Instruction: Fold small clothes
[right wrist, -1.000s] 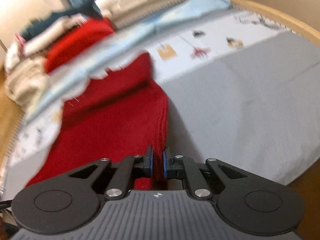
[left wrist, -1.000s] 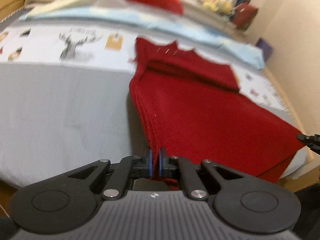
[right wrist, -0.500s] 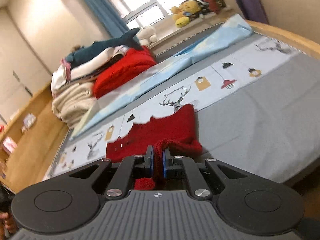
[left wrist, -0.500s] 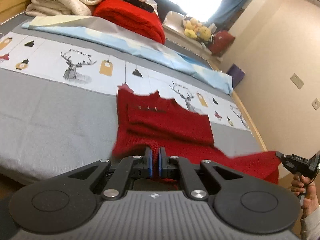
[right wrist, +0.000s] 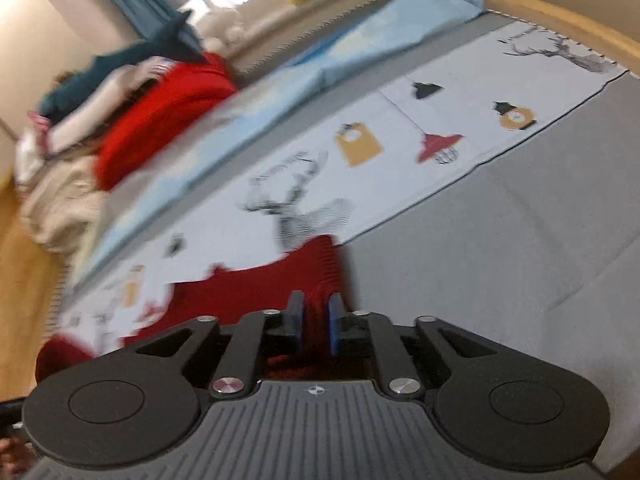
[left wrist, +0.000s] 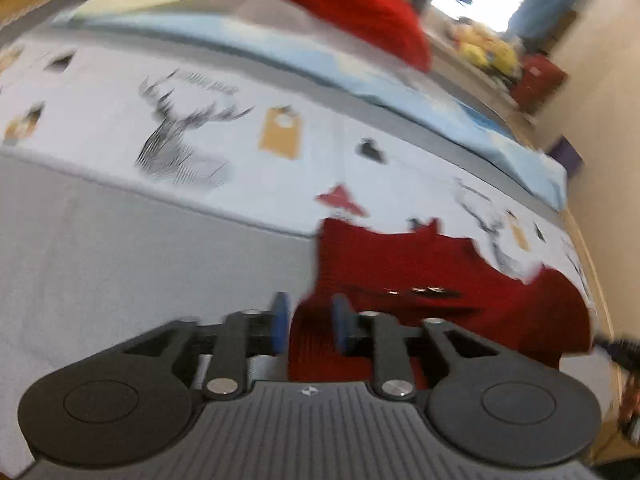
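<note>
A dark red knitted garment [left wrist: 440, 280] lies folded on the grey bed cover, its far edge on the white printed strip. It also shows in the right wrist view [right wrist: 256, 292]. My left gripper [left wrist: 308, 322] is open, its blue pads apart on either side of the garment's left front corner. My right gripper [right wrist: 316, 322] is open a little, with the garment's right front corner between its pads. Both views are blurred.
The bed has a grey cover [left wrist: 140, 248] and a white strip with deer prints [right wrist: 400, 136]. A pale blue sheet [left wrist: 360, 68], a bright red blanket [left wrist: 344, 4] and piled bedding [right wrist: 60, 200] lie at the back. The wooden bed frame [right wrist: 568, 16] edges the bed.
Both grippers carried the garment's front edge forward over its far part, lowered it and opened their jaws. The garment now lies shorter, doubled over.
</note>
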Demonstrator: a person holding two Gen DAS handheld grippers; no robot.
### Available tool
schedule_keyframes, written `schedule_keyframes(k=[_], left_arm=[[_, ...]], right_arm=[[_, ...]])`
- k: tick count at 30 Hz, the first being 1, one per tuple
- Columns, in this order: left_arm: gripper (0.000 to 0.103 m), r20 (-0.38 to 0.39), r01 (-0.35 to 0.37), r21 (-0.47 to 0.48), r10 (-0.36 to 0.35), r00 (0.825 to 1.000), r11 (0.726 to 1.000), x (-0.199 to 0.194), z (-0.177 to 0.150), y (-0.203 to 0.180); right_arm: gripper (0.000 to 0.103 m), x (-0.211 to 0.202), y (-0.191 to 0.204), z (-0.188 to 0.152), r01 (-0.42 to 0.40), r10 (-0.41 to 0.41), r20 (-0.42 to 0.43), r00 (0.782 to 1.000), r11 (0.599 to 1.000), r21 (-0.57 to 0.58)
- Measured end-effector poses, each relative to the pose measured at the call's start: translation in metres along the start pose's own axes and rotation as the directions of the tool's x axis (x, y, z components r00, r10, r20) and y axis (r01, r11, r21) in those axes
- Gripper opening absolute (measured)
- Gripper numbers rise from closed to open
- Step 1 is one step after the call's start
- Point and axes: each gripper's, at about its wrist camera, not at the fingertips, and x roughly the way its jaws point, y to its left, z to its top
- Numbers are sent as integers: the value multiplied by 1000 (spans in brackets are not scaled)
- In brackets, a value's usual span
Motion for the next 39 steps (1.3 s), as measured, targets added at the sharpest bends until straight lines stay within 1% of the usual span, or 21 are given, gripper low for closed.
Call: schedule_keyframes(k=[1,2,3,4,5,6,8,9,10,11,13,15,18,23,25,28,31,33,36,38,39], left_arm=[[32,-94,-31,-47,26,995,998,11,-2,10],[32,-123,-47,-85,37,992,995,16,-3,17],[34,-96,-32,-92,23,995,995,13,-3,20],[39,-85,-25,-75,18,996,997,12,-2,20],[43,-79,-19,-54,14,997,998,12,-3,19],[50,-87,-24,-41,20,996,999,15,-5,20],[52,-129,-31,-39,26,991,999,26,-11,22],[52,-164,-36,-38,29,986,999,32,-12,22],[52,-177,-36,-33,30,984,999,36,-12,18],[54,-171,-32,-24,28,985,999,38,-11,15],[63,-165,-26,-11,24,986,1000,39,-11,9],[65,-170,-23,-5,22,985,1000,48,-11,1],[65,-168,-26,-15,23,986,1000,57,-10,-7],[72,-164,-49,-69,37,986,996,75,-4,-11],[72,-176,-67,-76,53,983,995,82,-3,-10],[72,-199,-108,-57,95,975,993,88,-2,-8],[72,-209,-109,-60,94,973,992,92,-1,-4],[72,-215,-109,-55,95,972,992,93,-1,-2],[71,-219,-108,-42,97,971,993,94,-1,-2],[71,-218,-106,-37,95,971,994,94,-1,-3],[70,-217,-106,-35,96,971,994,94,-1,-4]], right_arm=[[16,11,-2,-4,60,-61,-45,997,998,-10],[18,19,-4,-5,91,-91,-86,992,996,6],[18,18,-6,-5,57,-55,-60,997,998,34],[18,17,-7,-4,31,-28,-45,999,998,57],[21,18,-7,-4,18,-15,-45,999,998,60],[24,22,-6,-5,15,-13,-57,998,999,48],[36,29,-4,-13,14,-13,-79,997,1000,11],[40,33,-6,-18,18,-18,-93,996,1000,1],[45,40,-8,-23,30,-31,-124,992,1000,-4],[45,48,-9,-25,54,-53,-172,984,999,-3],[45,52,-5,-25,52,-49,-166,985,999,12],[47,58,-1,-25,44,-42,-169,985,999,6],[47,69,4,-28,57,-56,-201,978,998,-1],[50,87,9,-29,66,-63,-226,972,998,7],[53,92,10,-29,69,-62,-226,972,997,24],[53,96,12,-28,75,-66,-220,973,997,30],[52,97,15,-26,71,-67,-214,975,997,12],[49,97,15,-25,65,-63,-209,976,998,3],[33,95,15,-23,52,-52,-193,980,999,-6],[13,93,16,-23,61,-66,-180,982,998,-30],[13,92,16,-24,58,-62,-178,982,998,-31]])
